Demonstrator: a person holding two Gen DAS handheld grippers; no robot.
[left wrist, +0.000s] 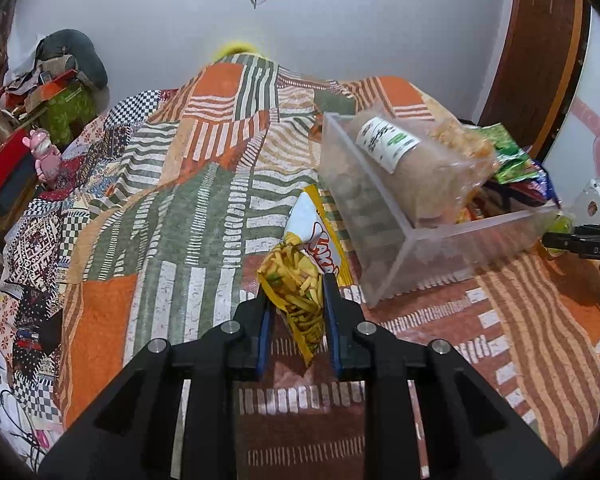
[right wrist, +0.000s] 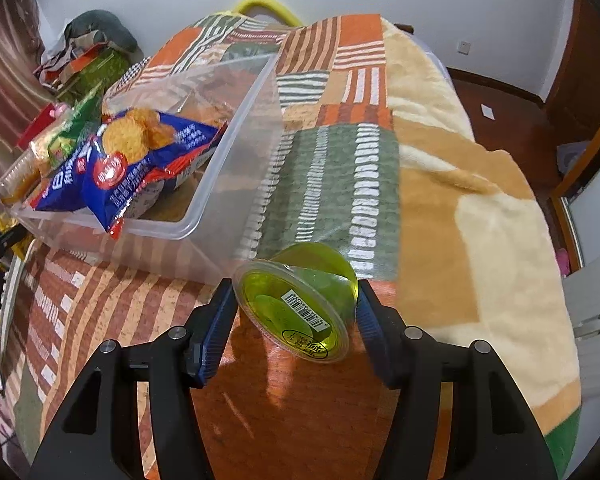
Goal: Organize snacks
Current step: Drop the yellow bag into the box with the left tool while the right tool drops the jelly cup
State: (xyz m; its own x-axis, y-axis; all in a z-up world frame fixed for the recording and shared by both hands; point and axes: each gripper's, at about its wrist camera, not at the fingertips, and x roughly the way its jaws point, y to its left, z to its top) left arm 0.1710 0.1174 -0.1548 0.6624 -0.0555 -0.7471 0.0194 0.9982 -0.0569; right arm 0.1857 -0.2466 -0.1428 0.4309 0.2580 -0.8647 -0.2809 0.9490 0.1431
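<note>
My left gripper is shut on a yellow snack bag of fried sticks and holds it above the bed, left of a clear plastic bin. The bin holds a tan packet with a white label and other snack packs. My right gripper is shut on a green jelly cup, tilted on its side, right of the same bin. A blue cracker bag lies in the bin. The right gripper also shows at the left wrist view's right edge.
A patchwork orange, green and white bedspread covers the bed. A pink toy and boxes sit at the far left. A beige blanket lies on the right, with wooden floor beyond.
</note>
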